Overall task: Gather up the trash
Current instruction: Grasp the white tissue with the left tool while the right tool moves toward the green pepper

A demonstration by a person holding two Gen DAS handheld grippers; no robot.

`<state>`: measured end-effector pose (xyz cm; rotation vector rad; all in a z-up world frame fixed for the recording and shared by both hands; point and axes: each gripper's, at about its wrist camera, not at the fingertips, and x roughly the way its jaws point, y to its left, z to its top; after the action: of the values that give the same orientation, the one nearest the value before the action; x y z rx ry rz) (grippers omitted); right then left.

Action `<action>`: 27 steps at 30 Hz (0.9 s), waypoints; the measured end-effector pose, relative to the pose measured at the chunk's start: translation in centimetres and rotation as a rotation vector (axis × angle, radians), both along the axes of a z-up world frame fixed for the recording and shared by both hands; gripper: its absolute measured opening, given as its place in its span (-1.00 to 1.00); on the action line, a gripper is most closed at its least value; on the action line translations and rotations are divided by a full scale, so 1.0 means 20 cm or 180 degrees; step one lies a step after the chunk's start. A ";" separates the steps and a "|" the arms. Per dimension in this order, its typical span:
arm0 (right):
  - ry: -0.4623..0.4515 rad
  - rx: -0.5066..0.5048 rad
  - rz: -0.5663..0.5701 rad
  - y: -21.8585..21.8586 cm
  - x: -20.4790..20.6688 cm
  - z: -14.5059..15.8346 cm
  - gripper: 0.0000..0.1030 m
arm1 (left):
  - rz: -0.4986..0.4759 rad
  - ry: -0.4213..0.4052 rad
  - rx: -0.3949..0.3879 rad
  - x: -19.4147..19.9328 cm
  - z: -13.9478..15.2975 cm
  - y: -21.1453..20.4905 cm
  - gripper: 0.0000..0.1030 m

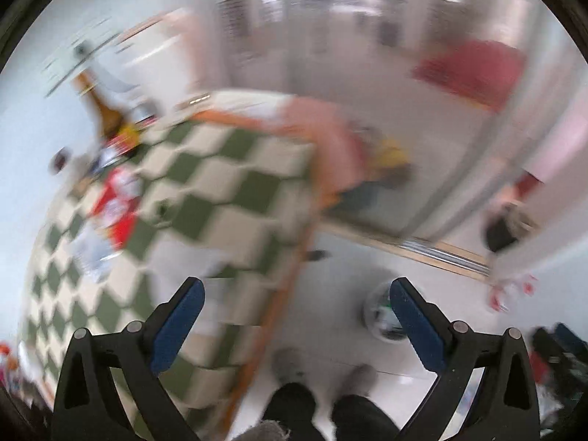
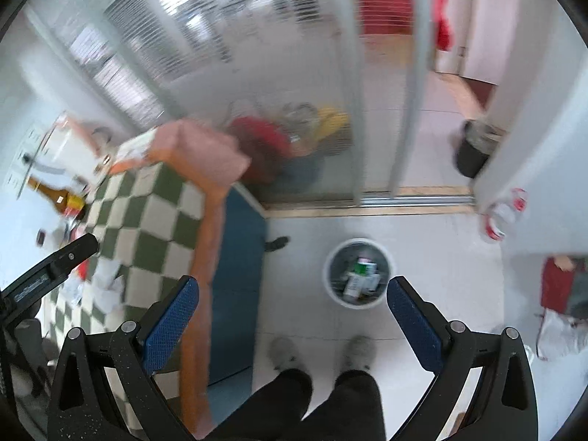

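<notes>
A table with a green-and-cream checked cloth [image 1: 220, 191] [image 2: 147, 220] holds trash at its far left: a red-and-white wrapper [image 1: 117, 202], crumpled white paper [image 2: 106, 286] and a brown bottle [image 1: 104, 110] [image 2: 55, 194]. A white trash bin [image 2: 358, 272] stands on the floor and holds cartons; it shows blurred in the left wrist view [image 1: 382, 312]. My left gripper [image 1: 294, 316] is open and empty over the table's edge. My right gripper [image 2: 292, 312] is open and empty above the floor, with the bin between its fingertips. The left gripper's finger [image 2: 62, 257] shows at the left of the right wrist view.
The person's legs and grey shoes [image 2: 319, 352] stand on the white floor by the bin. A glass sliding door [image 2: 330, 110] is beyond, with a dark bucket [image 2: 474, 150] at the right. Bags and clutter [image 2: 562, 294] lie at the right wall.
</notes>
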<state>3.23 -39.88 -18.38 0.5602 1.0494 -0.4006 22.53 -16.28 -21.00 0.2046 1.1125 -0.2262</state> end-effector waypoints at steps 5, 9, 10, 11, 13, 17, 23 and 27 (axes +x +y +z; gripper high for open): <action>0.0124 0.0147 0.0343 0.23 0.38 -0.13 1.00 | 0.0730 0.0366 0.0316 0.27 -0.33 0.50 0.98; 0.0257 0.0211 0.0544 0.38 0.66 -0.28 1.00 | 0.1020 0.0783 0.0064 0.40 -0.58 0.72 0.97; 0.0282 0.0213 0.0578 0.40 0.71 -0.31 1.00 | 0.1027 0.0823 0.0010 0.41 -0.62 0.72 0.97; 0.0307 0.0213 0.0618 0.43 0.76 -0.34 1.00 | 0.1014 0.0864 -0.0050 0.43 -0.66 0.73 0.90; 0.0352 0.0187 0.0699 0.50 0.87 -0.37 1.00 | 0.0981 0.0952 -0.0136 0.46 -0.72 0.73 0.45; 0.0398 0.0138 0.0869 0.63 1.05 -0.39 1.00 | 0.0946 0.0927 -0.0206 0.49 -0.77 0.77 -0.80; 0.0300 0.0286 0.1218 0.88 1.30 -0.39 1.00 | 0.1442 0.0455 0.0288 0.50 -0.69 1.15 -0.94; 0.0255 0.0480 0.1572 1.19 1.54 -0.48 1.00 | 0.1775 0.0471 0.0401 0.58 -0.75 1.40 -0.94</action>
<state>33.95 -16.09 -28.06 0.4011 1.2586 0.0920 34.19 11.80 -35.95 -0.0167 1.2876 0.3311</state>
